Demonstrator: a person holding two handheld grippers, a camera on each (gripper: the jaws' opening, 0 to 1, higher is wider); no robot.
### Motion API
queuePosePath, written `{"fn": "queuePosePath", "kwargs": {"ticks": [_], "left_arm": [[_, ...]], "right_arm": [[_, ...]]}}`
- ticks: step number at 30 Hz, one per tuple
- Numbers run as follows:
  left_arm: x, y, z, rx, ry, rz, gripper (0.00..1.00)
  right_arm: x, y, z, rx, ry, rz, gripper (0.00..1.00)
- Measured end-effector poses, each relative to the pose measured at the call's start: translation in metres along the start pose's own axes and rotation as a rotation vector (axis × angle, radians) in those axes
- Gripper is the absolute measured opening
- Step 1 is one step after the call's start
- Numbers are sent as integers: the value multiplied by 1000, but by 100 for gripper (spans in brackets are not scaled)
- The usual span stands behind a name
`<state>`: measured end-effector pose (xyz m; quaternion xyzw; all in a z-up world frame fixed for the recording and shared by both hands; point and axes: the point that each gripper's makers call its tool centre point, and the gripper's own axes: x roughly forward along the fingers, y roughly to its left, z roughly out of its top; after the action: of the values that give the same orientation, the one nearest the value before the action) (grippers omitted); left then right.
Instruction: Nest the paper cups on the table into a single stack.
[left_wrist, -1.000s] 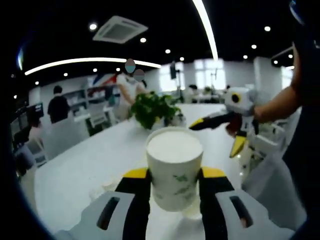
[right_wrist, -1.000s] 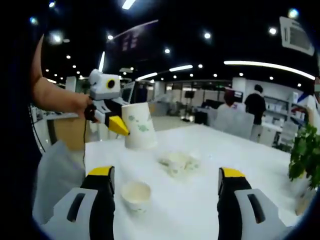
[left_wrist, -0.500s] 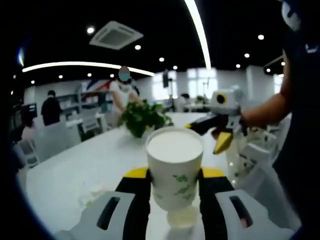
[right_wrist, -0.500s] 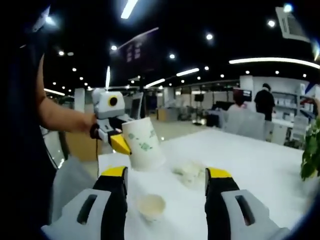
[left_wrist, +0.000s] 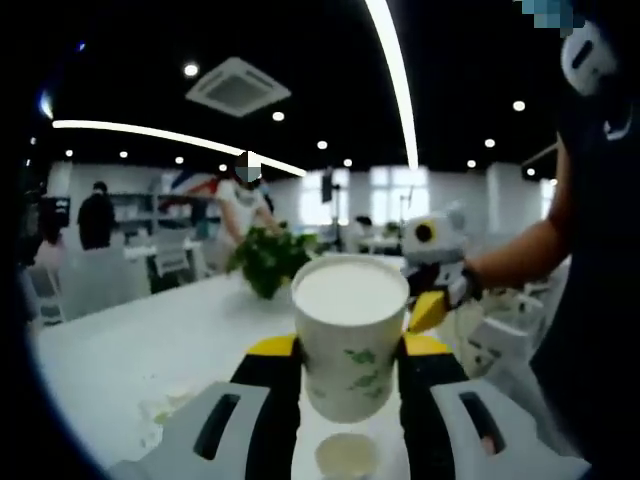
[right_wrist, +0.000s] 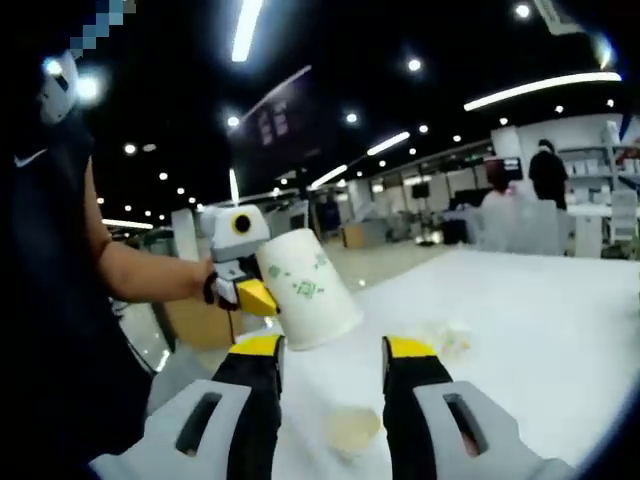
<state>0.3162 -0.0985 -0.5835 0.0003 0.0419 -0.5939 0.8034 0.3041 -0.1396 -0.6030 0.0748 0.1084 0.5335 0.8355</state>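
Left gripper (left_wrist: 350, 370) clamps an upright paper cup (left_wrist: 350, 335); right gripper (right_wrist: 333, 362), jaws narrowed since before, holds nothing above the second cup (right_wrist: 352, 430) on the white table (right_wrist: 530, 330)

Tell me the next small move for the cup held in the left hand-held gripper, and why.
Probably lower the held cup straight down into the empty cup standing on the table. The left hand-held gripper grips the cup upright, and the standing cup sits open-mouthed almost directly beneath it, so a short descent should nest them.
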Motion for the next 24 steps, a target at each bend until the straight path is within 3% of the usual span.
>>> {"fn": "queuePosePath", "kwargs": {"ticks": [8, 13, 24], "left_arm": [[-1, -10, 8, -18, -43, -37, 36], [-5, -8, 3, -23, -29, -40, 36], [-12, -19, -7, -37, 19, -112, 37]], "right_arm": [[6, 15, 8, 65, -31, 72, 28], [8, 20, 8, 73, -18, 95, 26], [9, 36, 14, 143, -19, 180, 18]]}}
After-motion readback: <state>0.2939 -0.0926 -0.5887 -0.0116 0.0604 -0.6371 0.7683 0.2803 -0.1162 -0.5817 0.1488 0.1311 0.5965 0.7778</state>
